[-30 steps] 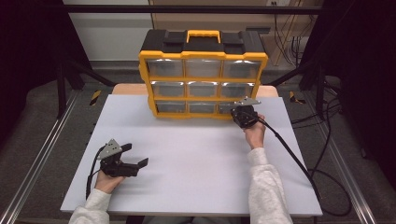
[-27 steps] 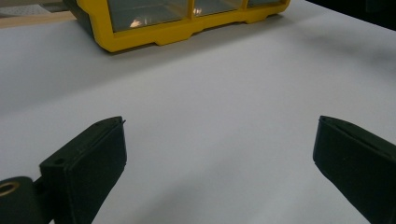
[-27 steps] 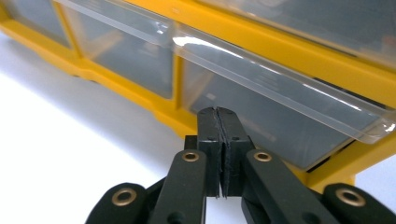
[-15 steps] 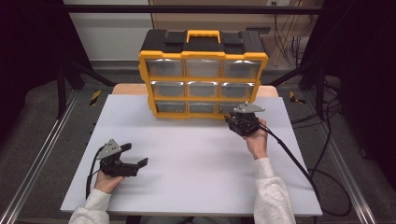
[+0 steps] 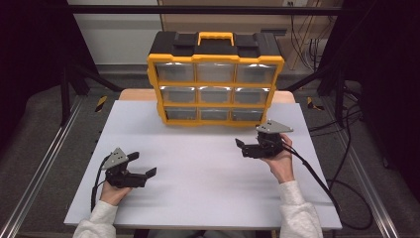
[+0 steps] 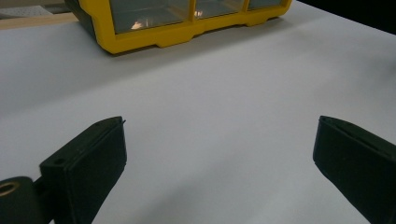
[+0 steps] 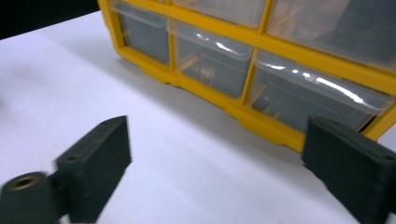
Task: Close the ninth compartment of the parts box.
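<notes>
A yellow and black drawer organizer (image 5: 215, 79) with clear drawers stands at the back middle of the white tabletop (image 5: 208, 198). My right gripper (image 5: 241, 148) hovers just in front of its bottom right corner and points left. Its jaws have just been opening and now stand wide apart with nothing between them. In the right gripper view the open gripper (image 7: 215, 172) faces the organizer's bottom row of drawers (image 7: 308, 98). My left gripper (image 5: 142, 164) rests at the near left, open and empty. The left gripper view looks between its wide jaws (image 6: 219, 163) across bare table to the organizer (image 6: 154, 37).
Black cables (image 5: 317, 178) trail from the right gripper over the table's right edge. Metal rails (image 5: 44, 168) run along both sides of the table. Dark frame posts (image 5: 69, 84) stand behind the table at left and right.
The right gripper has drawn back from the organizer's bottom right drawer toward the person, turned to the left, and its jaws went from shut to wide open. The left gripper stayed put.
</notes>
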Demonstrator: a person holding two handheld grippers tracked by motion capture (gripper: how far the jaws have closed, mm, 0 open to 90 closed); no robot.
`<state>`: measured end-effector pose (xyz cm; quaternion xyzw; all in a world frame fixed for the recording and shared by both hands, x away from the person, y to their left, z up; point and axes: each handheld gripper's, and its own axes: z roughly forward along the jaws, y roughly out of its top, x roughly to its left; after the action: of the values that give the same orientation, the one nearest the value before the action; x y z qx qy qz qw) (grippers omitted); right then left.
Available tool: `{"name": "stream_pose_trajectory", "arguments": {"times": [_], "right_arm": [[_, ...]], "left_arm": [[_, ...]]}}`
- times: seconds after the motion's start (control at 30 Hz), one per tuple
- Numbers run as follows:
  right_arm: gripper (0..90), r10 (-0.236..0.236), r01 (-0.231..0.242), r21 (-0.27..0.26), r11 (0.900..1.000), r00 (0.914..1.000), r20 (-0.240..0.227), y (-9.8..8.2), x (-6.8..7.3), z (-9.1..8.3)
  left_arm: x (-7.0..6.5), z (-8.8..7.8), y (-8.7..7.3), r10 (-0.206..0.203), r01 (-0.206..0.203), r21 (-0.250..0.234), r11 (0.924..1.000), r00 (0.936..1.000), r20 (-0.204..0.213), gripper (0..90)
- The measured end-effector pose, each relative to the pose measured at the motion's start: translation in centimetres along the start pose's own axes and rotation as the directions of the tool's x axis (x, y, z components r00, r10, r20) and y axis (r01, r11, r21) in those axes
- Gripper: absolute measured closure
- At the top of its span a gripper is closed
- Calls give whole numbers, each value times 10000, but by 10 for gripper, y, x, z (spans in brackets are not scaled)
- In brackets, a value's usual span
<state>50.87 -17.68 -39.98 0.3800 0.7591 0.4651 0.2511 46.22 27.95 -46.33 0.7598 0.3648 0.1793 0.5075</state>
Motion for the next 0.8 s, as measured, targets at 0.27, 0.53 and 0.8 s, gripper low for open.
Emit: {"name": "stream_pose_trajectory", "arguments": {"times": [0.27, 0.53, 0.8], "right_arm": [[3, -91, 87, -260, 9996, 9998, -175, -12, 5, -13], [3, 83, -101, -420, 9991, 9990, -432, -37, -5, -25], [3, 161, -202, -662, 9976, 9979, -626, -63, -16, -34]], "left_arm": [[0, -1, 0, -22, 22, -41, 10000, 10000, 10, 20], [0, -1, 0, -7, 7, -62, 10000, 10000, 19, 20], [-1, 0, 0, 7, -7, -19, 10000, 10000, 28, 20]]}}
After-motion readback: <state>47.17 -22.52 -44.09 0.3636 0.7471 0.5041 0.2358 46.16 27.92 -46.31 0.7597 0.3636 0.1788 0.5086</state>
